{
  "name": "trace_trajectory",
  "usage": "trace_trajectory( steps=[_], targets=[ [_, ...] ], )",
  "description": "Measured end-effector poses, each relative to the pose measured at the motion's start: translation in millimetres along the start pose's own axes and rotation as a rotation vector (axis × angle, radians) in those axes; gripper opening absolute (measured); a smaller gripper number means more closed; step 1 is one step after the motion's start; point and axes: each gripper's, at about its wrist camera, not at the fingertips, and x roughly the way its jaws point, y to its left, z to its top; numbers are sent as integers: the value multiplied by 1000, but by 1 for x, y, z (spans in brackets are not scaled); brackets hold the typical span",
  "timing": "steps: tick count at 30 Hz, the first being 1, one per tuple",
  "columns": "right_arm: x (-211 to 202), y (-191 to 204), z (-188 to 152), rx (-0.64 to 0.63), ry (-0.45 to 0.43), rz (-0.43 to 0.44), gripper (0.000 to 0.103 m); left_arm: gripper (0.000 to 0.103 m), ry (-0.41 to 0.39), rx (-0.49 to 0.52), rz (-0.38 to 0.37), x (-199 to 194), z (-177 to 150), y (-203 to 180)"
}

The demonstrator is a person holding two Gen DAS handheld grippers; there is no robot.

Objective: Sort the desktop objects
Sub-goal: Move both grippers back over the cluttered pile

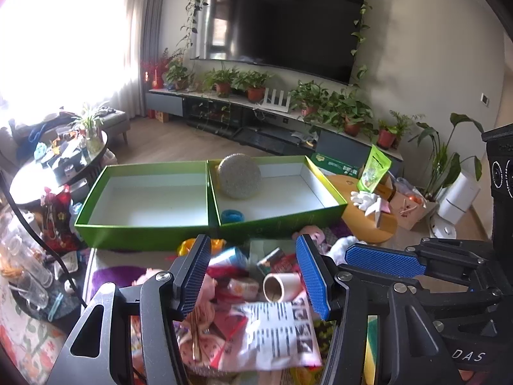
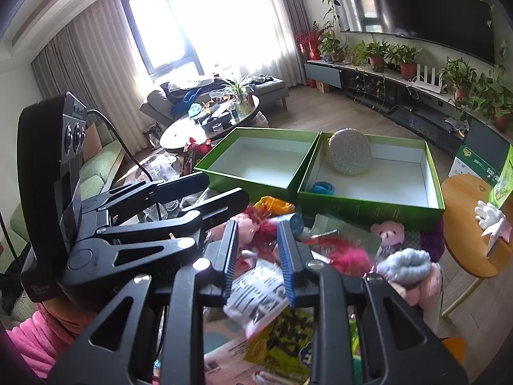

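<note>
Hovering above a heap of mixed clutter, the left gripper (image 1: 256, 272) has its blue pads spread wide with nothing pinched, a cardboard tube (image 1: 282, 287) and a printed white packet (image 1: 275, 330) lying below the gap. Just beside it, the right gripper (image 2: 258, 263) is parted more narrowly, also gripping nothing. Beyond both sets of fingertips stand two green boxes (image 1: 144, 224); the right-hand box (image 2: 372, 205) contains a round glittery disc (image 2: 349, 151) and a blue ring (image 2: 322, 188).

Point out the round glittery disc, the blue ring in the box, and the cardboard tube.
glittery disc (image 1: 239, 176), left wrist view, centre of its flat face.
blue ring (image 2: 323, 188), right wrist view, its top edge.
cardboard tube (image 1: 282, 286), left wrist view, its side wall.
</note>
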Motion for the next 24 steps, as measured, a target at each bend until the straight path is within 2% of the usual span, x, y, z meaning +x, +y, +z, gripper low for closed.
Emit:
trace_trajectory(
  steps=[14, 24],
  targets=[
    [-14, 26, -36, -23, 8, 7, 26, 56, -17, 22, 2, -24, -33, -6],
    [-29, 13, -56, 4, 8, -40, 26, 56, 11, 53, -64, -14, -45, -31]
  ],
)
